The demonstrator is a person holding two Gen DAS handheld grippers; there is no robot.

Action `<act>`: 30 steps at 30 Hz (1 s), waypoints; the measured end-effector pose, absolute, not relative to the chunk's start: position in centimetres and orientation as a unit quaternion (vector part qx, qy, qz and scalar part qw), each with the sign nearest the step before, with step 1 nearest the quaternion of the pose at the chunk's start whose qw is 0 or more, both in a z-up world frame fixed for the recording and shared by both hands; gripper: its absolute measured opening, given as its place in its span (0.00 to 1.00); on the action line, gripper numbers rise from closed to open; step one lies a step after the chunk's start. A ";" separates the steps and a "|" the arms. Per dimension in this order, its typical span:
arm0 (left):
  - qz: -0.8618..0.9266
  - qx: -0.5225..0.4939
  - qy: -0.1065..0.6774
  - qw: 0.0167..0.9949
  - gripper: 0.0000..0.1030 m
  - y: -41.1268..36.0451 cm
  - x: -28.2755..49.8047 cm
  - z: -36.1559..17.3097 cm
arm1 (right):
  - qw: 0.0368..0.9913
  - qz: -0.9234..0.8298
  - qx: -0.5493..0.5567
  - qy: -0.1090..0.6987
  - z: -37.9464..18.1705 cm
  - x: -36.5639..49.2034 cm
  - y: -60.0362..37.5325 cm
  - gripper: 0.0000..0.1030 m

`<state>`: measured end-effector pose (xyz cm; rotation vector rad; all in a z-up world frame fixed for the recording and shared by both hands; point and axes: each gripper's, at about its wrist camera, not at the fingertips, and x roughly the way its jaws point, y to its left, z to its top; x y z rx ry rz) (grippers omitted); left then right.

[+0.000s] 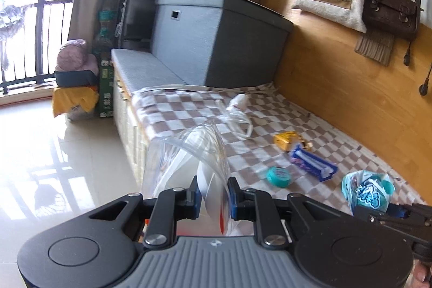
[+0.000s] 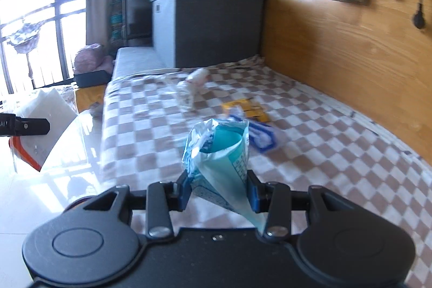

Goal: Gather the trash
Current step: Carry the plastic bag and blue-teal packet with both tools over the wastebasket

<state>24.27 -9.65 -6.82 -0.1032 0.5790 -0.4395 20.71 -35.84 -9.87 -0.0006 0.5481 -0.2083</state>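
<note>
The left gripper (image 1: 211, 193) is clamped on the rim of a clear plastic bag (image 1: 189, 153), which holds white paper with a red edge and hangs over the near edge of the checkered cloth (image 1: 172, 115). The right gripper (image 2: 219, 186) is closed on a crumpled teal wrapper (image 2: 218, 147), lifted above the cloth. The left wrist view takes in that same wrapper at its lower right, pinched by the other tool, and shows what the right wrist view hides behind the wrapper: a round teal lid (image 1: 278, 174) lying flat on the cloth near the bag. It also gives a sharp look at the blue and white packet (image 1: 313, 163) and the yellow packet (image 1: 287, 139) just beyond it, both blurred in the right view, and at a crumpled white piece (image 1: 239, 101) farther back. The right wrist view alone shows the bag from the side, at its left edge, with the left tool's finger against it.
</note>
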 end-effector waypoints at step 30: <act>-0.062 -0.079 0.332 0.938 0.20 4.9 28.7 -14.9 | 0.937 0.092 -0.023 0.335 -18.5 33.2 -15.3 0.41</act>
